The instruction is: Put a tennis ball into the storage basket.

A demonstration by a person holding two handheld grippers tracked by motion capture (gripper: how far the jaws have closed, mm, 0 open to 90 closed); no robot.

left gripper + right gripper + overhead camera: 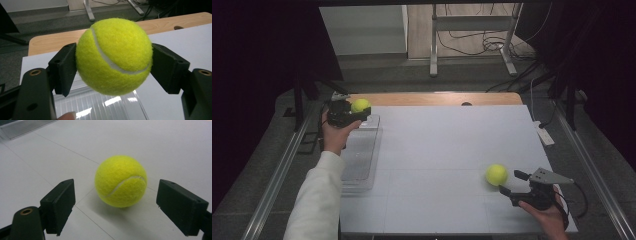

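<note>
So far, one tennis ball (113,56) is clamped in the left gripper (346,113) above the clear tray (360,160) at the frame's left, while the second ball (496,174), lower right, is merely flanked by the right gripper (514,182), whose jaws are spread and not yet closed.

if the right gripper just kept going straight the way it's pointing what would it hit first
Most likely the tennis ball on the table: it lies just ahead of the open right gripper, about centred between the jaws and apart from both. Beyond it, bare white table.
</note>
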